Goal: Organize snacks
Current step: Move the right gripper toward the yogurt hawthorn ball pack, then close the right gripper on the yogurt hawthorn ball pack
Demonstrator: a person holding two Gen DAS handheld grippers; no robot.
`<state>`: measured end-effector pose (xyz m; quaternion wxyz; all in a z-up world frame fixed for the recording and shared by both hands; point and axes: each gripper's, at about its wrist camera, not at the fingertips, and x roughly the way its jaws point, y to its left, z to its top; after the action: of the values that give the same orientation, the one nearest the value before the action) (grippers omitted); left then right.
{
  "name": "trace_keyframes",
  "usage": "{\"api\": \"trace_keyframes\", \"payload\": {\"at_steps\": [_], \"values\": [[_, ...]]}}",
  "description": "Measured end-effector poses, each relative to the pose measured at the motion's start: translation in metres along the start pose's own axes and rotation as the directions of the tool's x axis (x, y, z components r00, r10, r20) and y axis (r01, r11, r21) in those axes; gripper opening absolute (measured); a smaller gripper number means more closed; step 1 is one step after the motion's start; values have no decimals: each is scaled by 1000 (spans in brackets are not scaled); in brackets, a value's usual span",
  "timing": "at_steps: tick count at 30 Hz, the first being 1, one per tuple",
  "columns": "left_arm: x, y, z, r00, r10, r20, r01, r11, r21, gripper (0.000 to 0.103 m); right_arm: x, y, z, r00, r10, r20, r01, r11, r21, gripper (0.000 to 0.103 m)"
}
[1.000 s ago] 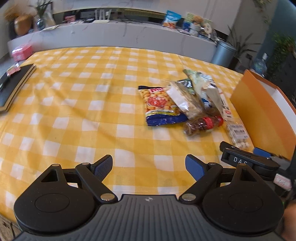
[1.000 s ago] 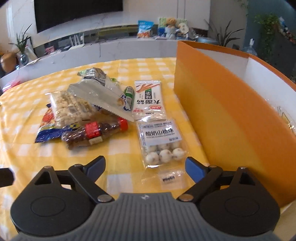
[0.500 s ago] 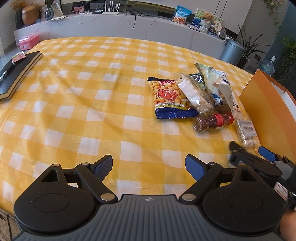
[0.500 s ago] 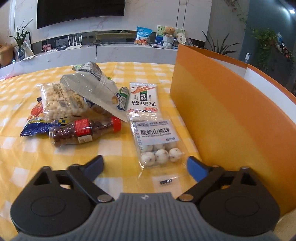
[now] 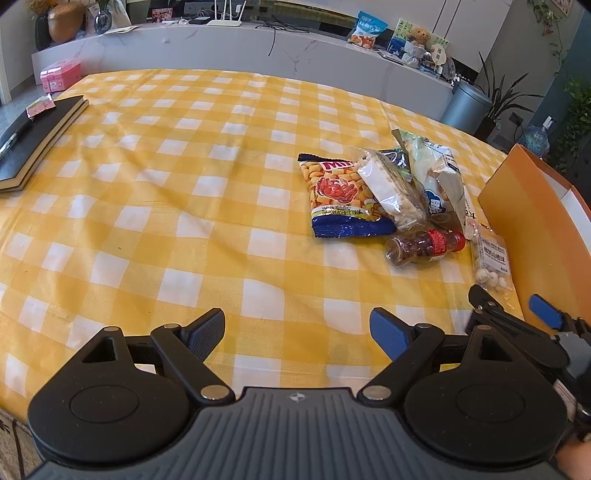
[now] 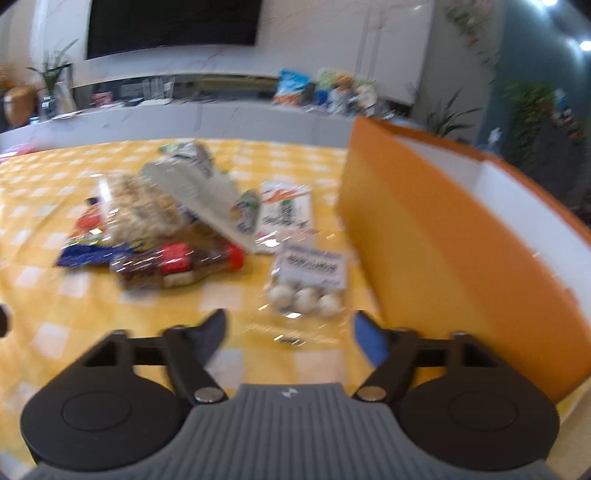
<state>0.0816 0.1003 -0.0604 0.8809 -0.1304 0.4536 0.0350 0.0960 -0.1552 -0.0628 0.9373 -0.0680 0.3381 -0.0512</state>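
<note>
Snacks (image 5: 399,199) — about seven; one box (image 6: 454,236)

The yellow-checked worktop (image 5: 155,206) carries a heap of snack packets (image 5: 384,192) ahead-right of the left claw (image 5: 297,330), an orange box (image 5: 532,221) far right, a black notebook (image 5: 33,140) far left.

A home living room: checked tablecloth (image 5: 177,206), wall television (image 6: 173,26), houseplants (image 5: 498,92), teddy bear (image 5: 417,37) on the marble ledge (image 5: 221,44).
</note>
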Motion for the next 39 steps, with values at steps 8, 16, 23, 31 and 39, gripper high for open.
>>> {"api": "trace_keyframes", "payload": {"at_steps": [8,16,23,31,39], "values": [[0,1,-1,1000,-9,-10,9,1000,-8,103,26,1,1,995,-53,-87,67,983,172,100],[3,-1,-2,1000,-4,-25,4,1000,-1,103,31,-1,2,996,-18,-90,37,977,210,93],[3,0,-2,1000,-1,-28,1,1000,-2,103,20,-6,-2,998,32,-52,-23,987,160,72],[3,0,-2,1000,-3,-26,2,1000,-5,103,1,-10,-9,988,111,-106,-100,990,104,72],[0,1,-2,1000,-5,-26,5,1000,-11,103,-3,-9,-9,966,189,-175,-176,980,90,91]]}}
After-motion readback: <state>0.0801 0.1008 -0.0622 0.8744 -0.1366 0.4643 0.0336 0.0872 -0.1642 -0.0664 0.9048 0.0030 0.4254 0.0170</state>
